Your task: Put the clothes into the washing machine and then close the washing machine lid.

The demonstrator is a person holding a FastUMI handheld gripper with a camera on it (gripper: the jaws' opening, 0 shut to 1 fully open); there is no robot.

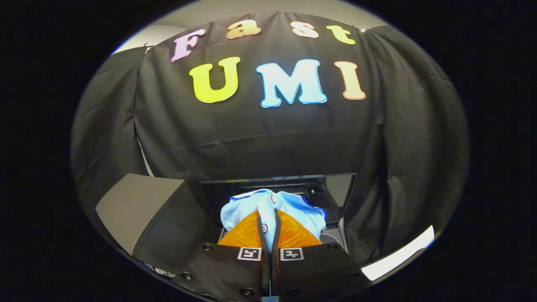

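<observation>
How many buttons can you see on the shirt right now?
2 on the light blue shirt: one button between the fingers, one button just beyond them. Folds may hide more.

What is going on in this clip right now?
A person's handheld gripper is shut on a light blue shirt, a fold of the cloth pinched between its two fingers. The shirt hangs bunched just ahead of the fingers, over the washing machine, whose lid stands open behind it. A grey box sits to the left. The shirt is not yet let go.
</observation>
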